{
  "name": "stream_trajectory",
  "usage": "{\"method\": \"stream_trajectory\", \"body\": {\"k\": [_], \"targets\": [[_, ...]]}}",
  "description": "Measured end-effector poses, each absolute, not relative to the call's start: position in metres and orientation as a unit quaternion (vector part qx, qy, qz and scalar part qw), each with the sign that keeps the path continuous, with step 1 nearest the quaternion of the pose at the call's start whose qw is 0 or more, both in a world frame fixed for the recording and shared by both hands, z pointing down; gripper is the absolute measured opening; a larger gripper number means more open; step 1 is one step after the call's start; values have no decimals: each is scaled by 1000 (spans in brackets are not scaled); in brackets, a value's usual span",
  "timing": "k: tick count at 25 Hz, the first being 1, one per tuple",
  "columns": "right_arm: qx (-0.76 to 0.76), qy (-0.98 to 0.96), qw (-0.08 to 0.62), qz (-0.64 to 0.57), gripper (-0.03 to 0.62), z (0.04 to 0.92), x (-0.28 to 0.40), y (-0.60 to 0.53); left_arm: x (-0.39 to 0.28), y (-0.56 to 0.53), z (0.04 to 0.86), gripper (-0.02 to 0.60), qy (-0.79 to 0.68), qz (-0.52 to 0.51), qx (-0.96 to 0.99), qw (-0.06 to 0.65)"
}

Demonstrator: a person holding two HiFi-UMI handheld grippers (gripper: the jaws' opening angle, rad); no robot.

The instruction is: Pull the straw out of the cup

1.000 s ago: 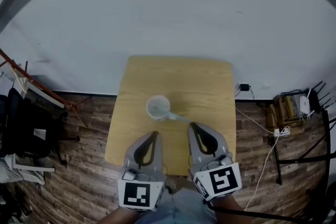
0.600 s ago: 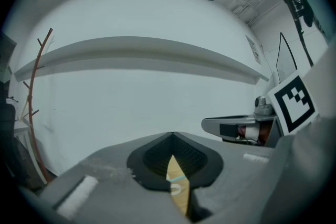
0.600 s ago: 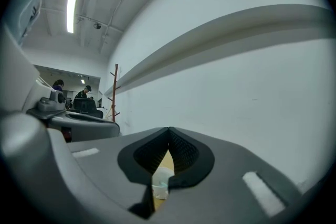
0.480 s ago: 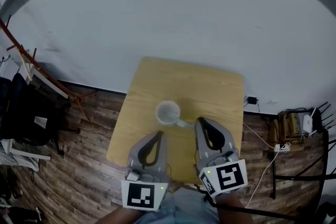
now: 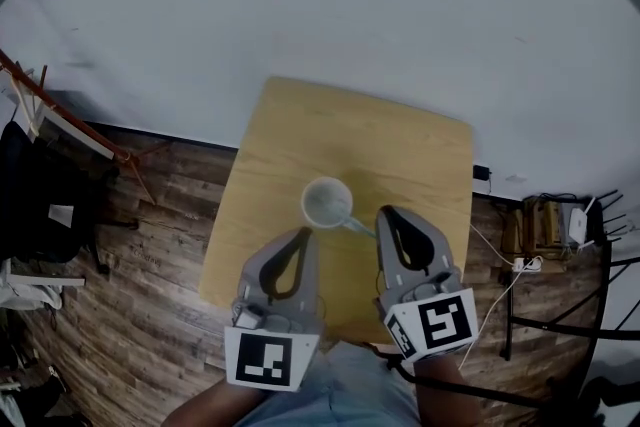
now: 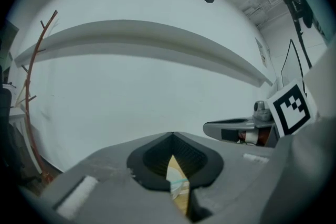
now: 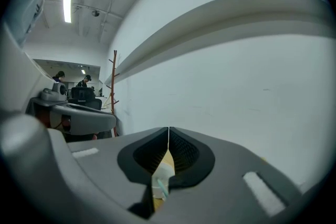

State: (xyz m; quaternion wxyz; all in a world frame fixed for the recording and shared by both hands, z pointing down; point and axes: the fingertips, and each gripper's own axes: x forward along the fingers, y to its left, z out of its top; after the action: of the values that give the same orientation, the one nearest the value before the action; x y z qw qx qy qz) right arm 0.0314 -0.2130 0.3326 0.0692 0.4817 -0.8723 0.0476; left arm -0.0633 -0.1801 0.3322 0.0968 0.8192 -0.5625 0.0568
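Here, a wooden table [image 5: 400, 145] stands against a white wall [image 5: 330, 5], and a pale cup [image 5: 325, 200] sits near its middle. A light-blue straw [image 5: 358, 226] leans out of the cup toward the right and slants down over the rim.

The left gripper [image 5: 304, 233] hovers over the near part of the table, just short of the cup and apart from it. Its jaws meet tip to tip with nothing between them; the left gripper view shows only a slice of table and a bit of straw through the gap behind the tips.

The right gripper [image 5: 388, 213] sits beside the left one, its tip close to the straw's outer end. From above the two nearly overlap, so whether they touch is hard to tell. Its jaws are also closed tip to tip and hold nothing. The right gripper view shows the cup and straw through the hollow behind the closed tips.

A coat rack [image 5: 60, 115] stands on the wood floor [image 5: 160, 245] at the left.
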Motion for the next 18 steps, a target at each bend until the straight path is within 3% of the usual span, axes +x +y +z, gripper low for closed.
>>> {"method": "stream_trajectory", "body": {"k": [2,11,18], "targets": [[476,-874,82,56,15,342,26,-218,-65,-188,340,20,-558,60,820,110],[438,-881,148,99,154,397,12,-230,-68,-210,386,20,-546,81,816,171],[400,-887,202,113,166,444,5,-234,-74,-221,437,20,-543,112,798,236]]}}
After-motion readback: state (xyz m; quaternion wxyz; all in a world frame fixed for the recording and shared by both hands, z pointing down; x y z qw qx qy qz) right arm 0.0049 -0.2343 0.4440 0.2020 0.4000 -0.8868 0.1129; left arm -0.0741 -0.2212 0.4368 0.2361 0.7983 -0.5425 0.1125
